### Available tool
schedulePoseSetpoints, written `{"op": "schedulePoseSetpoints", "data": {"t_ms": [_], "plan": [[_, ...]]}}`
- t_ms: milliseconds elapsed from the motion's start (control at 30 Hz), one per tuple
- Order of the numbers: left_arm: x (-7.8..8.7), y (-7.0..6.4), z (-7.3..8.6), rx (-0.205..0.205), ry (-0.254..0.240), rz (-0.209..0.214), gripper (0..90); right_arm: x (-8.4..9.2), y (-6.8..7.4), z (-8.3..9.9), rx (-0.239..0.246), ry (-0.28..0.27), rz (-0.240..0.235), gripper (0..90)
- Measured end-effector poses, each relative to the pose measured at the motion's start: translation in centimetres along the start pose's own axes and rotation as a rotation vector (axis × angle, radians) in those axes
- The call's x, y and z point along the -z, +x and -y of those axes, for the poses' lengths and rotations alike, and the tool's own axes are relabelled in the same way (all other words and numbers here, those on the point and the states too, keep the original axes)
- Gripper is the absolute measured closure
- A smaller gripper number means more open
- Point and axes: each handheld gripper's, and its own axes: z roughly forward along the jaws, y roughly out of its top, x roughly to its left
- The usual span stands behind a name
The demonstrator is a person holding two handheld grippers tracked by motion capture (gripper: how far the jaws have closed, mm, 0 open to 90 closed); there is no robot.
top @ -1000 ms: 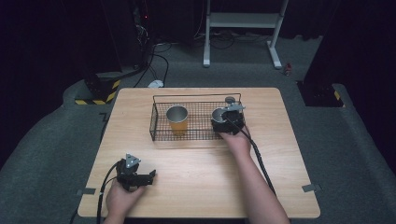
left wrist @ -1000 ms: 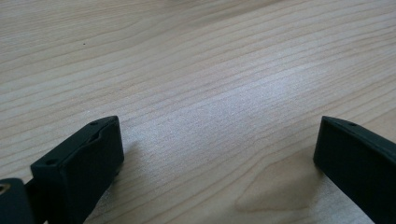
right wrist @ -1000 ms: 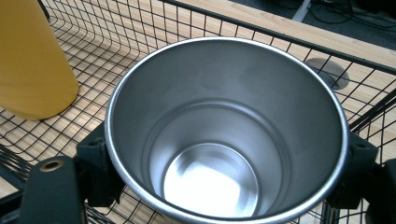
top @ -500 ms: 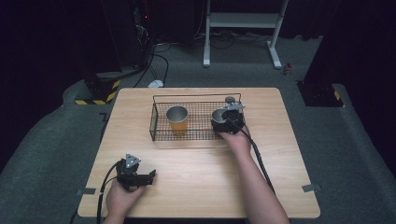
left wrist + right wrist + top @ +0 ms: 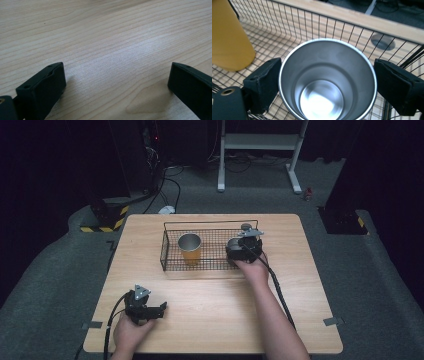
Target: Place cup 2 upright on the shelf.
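The steel cup (image 5: 327, 80) stands upright at the right end of the wire basket (image 5: 172, 262), beside the yellow cup (image 5: 190, 248), with the right gripper (image 5: 325, 82) straddling its rim, seemingly touching rather than clamped, while the left gripper (image 5: 147, 306) rests wide apart and empty on the table (image 5: 210, 315), out of the way.

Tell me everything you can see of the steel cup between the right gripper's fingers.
The steel cup is a plain, shiny metal tumbler with a thin rolled rim, empty and upright. It stands in the wire basket at its right end, apart from the yellow cup. The right gripper straddles it; the fingers are at or near its rim.
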Motion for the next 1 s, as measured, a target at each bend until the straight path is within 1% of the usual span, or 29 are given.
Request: {"op": "schedulePoseSetpoints", "data": {"t_ms": [67, 100, 267, 300, 467, 500, 700, 733, 800, 833, 900, 1000], "plan": [[0.0, 0.0, 0.0, 0.0, 0.0, 0.0, 1.8, 0.4, 0.1, -0.2, -0.005, -0.021, 0.007, 10.1], [0.0, 0.0, 0.0, 0.0, 0.0, 0.0, 1.8, 0.6, 0.1, -0.2, 0.002, -0.029, 0.004, 10.1], [0.0, 0.0, 0.0, 0.0, 0.0, 0.0, 1.8, 1.4, 0.4, -0.6, 0.006, -0.063, 0.009, 9.9], [0.0, 0.0, 0.0, 0.0, 0.0, 0.0, 1.8, 1.6, 0.4, -0.6, 0.014, -0.069, 0.011, 9.9], [0.0, 0.0, 0.0, 0.0, 0.0, 0.0, 1.8, 2.5, 0.4, -0.7, 0.0, -0.097, 0.002, 10.0], [0.0, 0.0, 0.0, -0.001, -0.001, 0.0, 1.8, 2.6, 0.4, -0.7, 0.004, -0.105, -0.001, 10.0], [0.0, 0.0, 0.0, -0.001, -0.001, 0.0, 1.8, 3.8, 0.4, -0.3, -0.013, -0.123, -0.014, 10.0], [0.0, 0.0, 0.0, 0.0, 0.0, 0.0, 1.8, 4.0, 0.4, -0.2, -0.006, -0.127, -0.015, 10.0], [0.0, 0.0, 0.0, 0.0, 0.0, 0.0, 1.8, 4.4, 0.3, 0.0, -0.007, -0.133, -0.019, 10.1], [0.0, 0.0, 0.0, 0.0, 0.0, 0.0, 1.8, 4.7, 0.4, 0.2, -0.015, -0.137, -0.024, 10.1], [0.0, 0.0, 0.0, 0.0, -0.001, 0.0, 1.8, 5.1, 0.4, 0.4, -0.01, -0.136, -0.023, 10.1], [0.0, 0.0, 0.0, 0.0, -0.001, -0.001, 1.8, 6.0, 0.3, 0.9, -0.019, -0.142, -0.023, 10.4]]}}
